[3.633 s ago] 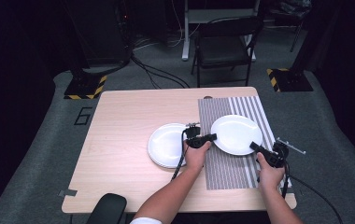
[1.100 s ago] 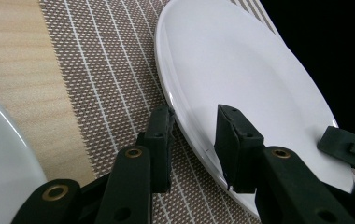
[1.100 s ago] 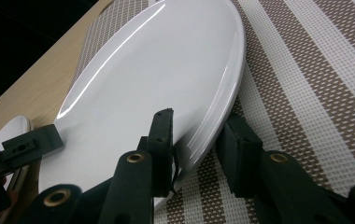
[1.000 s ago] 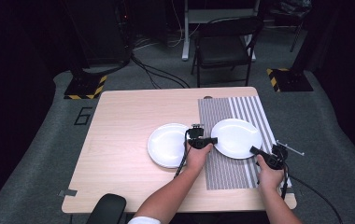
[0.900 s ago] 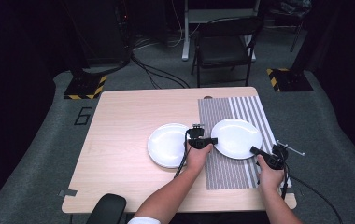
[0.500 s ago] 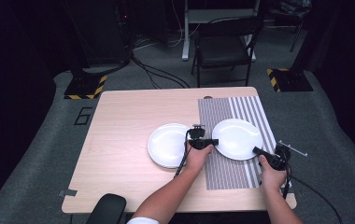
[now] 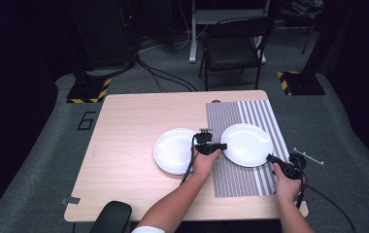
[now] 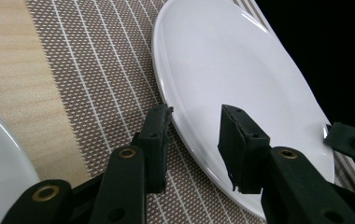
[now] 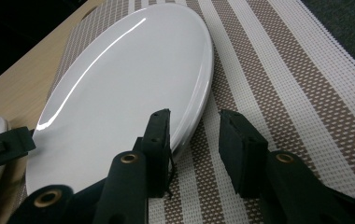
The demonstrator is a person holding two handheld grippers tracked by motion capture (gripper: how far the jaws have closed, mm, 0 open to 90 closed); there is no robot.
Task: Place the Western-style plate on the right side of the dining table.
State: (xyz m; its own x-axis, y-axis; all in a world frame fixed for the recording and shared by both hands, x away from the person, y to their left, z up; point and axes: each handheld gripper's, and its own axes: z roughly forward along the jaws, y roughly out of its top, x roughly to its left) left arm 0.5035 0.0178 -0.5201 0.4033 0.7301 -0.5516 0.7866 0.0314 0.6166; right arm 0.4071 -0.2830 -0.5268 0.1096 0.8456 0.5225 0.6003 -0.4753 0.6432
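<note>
A white plate [image 7: 247, 144] lies on the striped placemat [image 7: 231, 119]. My left gripper [image 7: 217, 145] is at the plate's left edge. In the left gripper view the plate [image 8: 241, 84] has its rim between the jaws of my left gripper [image 8: 196, 114], which have just been opening; the pads stand clear of it. My right gripper [image 7: 273, 159] is at the plate's near right edge. In the right gripper view the rim of the plate [image 9: 119, 79] passes between the jaws of my right gripper [image 9: 195, 116], which have also just been opening without touching it.
A second white plate [image 7: 175, 150] rests on the bare wooden table [image 7: 134, 121], left of the placemat. A folding chair [image 7: 233, 48] stands beyond the far edge. A dark round object [image 7: 110, 216] sits at the table's near left edge.
The plate on the placemat sits slightly lower than a few seconds ago. My right gripper has drawn back a little toward the right. The left hand has stayed put.
</note>
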